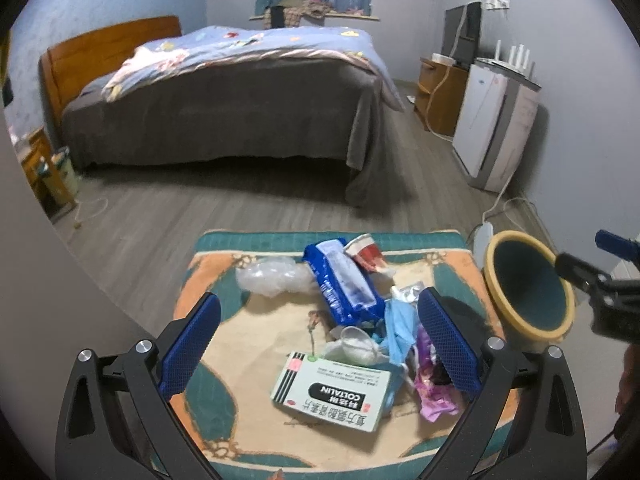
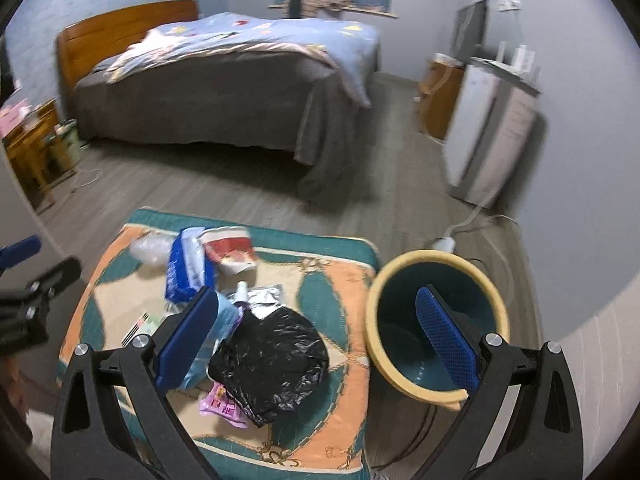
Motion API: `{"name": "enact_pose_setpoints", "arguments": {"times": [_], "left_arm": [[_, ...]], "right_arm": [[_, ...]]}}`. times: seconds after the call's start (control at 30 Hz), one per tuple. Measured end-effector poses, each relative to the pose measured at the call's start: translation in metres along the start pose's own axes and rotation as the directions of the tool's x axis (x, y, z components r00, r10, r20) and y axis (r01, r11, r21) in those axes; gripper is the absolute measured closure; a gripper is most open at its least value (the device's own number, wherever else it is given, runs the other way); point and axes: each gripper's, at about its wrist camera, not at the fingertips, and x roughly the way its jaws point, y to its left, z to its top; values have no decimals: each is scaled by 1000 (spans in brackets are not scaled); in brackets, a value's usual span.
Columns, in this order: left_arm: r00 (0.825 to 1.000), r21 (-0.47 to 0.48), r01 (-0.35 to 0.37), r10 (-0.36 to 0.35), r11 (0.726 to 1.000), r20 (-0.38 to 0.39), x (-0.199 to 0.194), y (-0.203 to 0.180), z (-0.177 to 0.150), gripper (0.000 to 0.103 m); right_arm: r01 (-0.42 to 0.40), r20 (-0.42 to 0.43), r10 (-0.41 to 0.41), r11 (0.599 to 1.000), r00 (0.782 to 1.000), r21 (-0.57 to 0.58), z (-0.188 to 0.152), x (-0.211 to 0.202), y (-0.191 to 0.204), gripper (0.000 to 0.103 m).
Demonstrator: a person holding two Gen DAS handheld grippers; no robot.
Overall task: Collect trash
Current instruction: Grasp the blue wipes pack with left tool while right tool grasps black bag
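A patterned teal-and-orange mat point(image 1: 224, 432) lies on the grey wood floor and bears the litter. Near its middle sits a white COLTALIN medicine box point(image 1: 332, 394), with a blue tissue pack point(image 1: 344, 284) beyond it toward the bed point(image 1: 224, 112). A clear plastic bag point(image 1: 272, 276) lies just left of that pack, and a red-and-white paper cup point(image 1: 366, 254) lies on its side at the pack's right. A crumpled blue face mask point(image 1: 398, 326) and a pink wrapper point(image 1: 432, 392) lie just right of the box. A black plastic bag point(image 2: 272, 364) rests beside the pink wrapper. A teal bin with a yellow rim point(image 2: 436, 320) stands just off the mat's right edge.

The left gripper point(image 1: 320, 344) hangs above the box, its blue pads spread wide, grasping nothing. The right gripper point(image 2: 316, 340) is likewise spread wide and empty, one pad over the mask and the other over the bin's mouth.
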Motion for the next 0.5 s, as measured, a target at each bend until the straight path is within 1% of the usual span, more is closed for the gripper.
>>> {"name": "enact_pose_setpoints", "arguments": {"times": [0.03, 0.13, 0.2, 0.33, 0.5], "left_arm": [[1000, -2, 8, -8, 1000, -6, 3, 1, -2, 5], [1000, 38, 10, -9, 999, -27, 15, -3, -15, 5], [999, 62, 8, -5, 998, -44, 23, -5, -22, 5], [996, 106, -12, 21, 994, -86, 46, -4, -30, 5], [997, 99, -33, 40, 995, -66, 64, 6, -22, 5]], "right_arm": [[-16, 3, 16, 1000, 1000, -12, -3, 4, 0, 6], [-36, 5, 36, 999, 999, -28, -18, 18, -4, 6], [-68, -11, 68, 998, 998, -5, -28, 31, -8, 6], [-105, -51, 109, 991, 993, 78, -47, 59, -15, 6], [-114, -90, 125, 987, 988, 117, -69, 83, -21, 6]]}}
